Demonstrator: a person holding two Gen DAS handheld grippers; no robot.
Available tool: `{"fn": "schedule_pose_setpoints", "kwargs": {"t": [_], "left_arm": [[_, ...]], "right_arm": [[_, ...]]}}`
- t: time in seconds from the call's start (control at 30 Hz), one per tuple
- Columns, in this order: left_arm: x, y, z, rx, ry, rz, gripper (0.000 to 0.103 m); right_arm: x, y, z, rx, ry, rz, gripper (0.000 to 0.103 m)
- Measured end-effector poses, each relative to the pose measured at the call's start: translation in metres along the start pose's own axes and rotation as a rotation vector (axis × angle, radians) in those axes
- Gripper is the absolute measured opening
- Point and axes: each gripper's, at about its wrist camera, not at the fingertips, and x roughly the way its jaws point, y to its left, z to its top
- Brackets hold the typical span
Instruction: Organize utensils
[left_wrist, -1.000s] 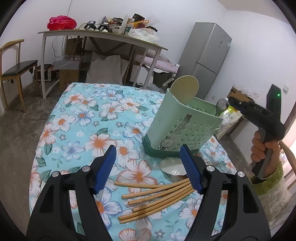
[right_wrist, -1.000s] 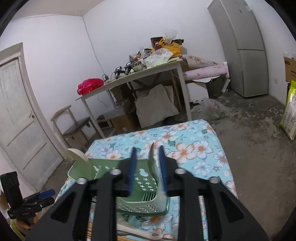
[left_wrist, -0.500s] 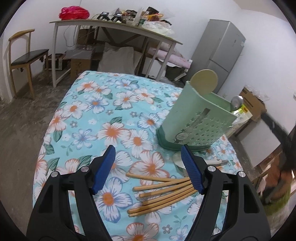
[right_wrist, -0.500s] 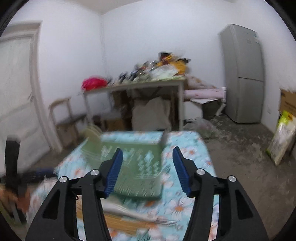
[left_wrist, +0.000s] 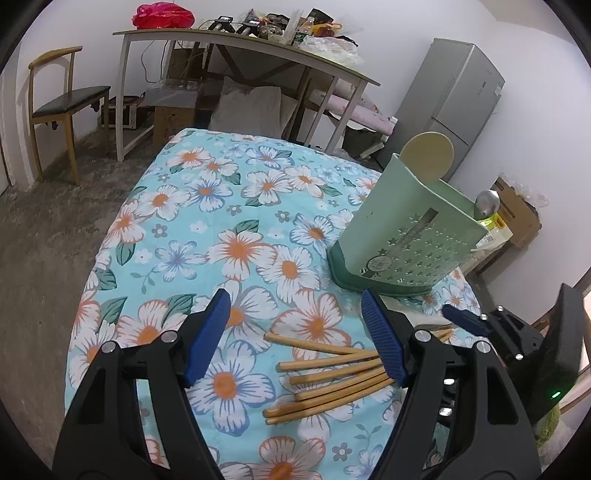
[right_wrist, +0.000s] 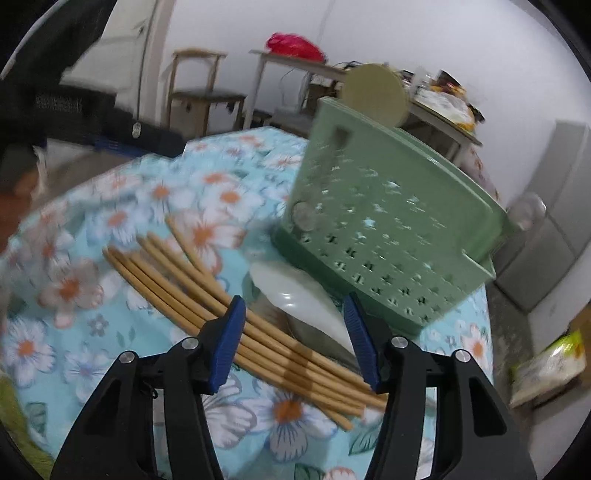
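A green perforated utensil holder (left_wrist: 406, 236) (right_wrist: 388, 229) stands on the flowered tablecloth. A cream round-headed paddle (left_wrist: 427, 158) (right_wrist: 373, 94) and a metal spoon (left_wrist: 487, 203) stick up out of it. Several bamboo chopsticks (left_wrist: 325, 373) (right_wrist: 177, 288) lie fanned in front of the holder. A white spoon (right_wrist: 299, 295) lies beside them. My left gripper (left_wrist: 295, 310) hovers open above the chopstick ends. My right gripper (right_wrist: 294, 306) (left_wrist: 465, 321) hangs low over the white spoon and chopsticks. Its jaws are closing and the pads touch nothing.
The tablecloth (left_wrist: 207, 229) covers a small table whose edges drop to a bare floor. Behind it stand a cluttered desk (left_wrist: 240, 40), a wooden chair (left_wrist: 59, 107) and a grey fridge (left_wrist: 450, 99). A cardboard box (left_wrist: 517, 218) sits at the right.
My right gripper let go of the metal spoon, which now stands in the holder. It opened, rolled and came down to the chopsticks beside the holder. My left gripper barely moved.
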Motion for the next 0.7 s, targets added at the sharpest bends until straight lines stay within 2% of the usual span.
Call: {"fn": "schedule_pose_setpoints", "kwargs": {"t": [0.3,0.37,0.47,0.7], "left_arm": [[0.002,0.01,-0.001,-0.024,0.001,0.003,0.069],[0.002,0.012,-0.001,-0.029,0.0,0.003,0.069],[0.002,0.012,-0.001,-0.029,-0.001,0.002,0.069],[-0.001,0.009,-0.001,-0.018,-0.012,-0.002,0.069]], "right_arm": [[0.025,0.017,0.011,-0.176,0.07,-0.066,0.037],[0.028,0.023,0.012,-0.208,0.079,-0.073,0.025],[0.03,0.03,0.013,-0.253,0.073,-0.135,0.019],[0.006,0.013,0.021,-0.183,-0.006,-0.206,0.008]]}}
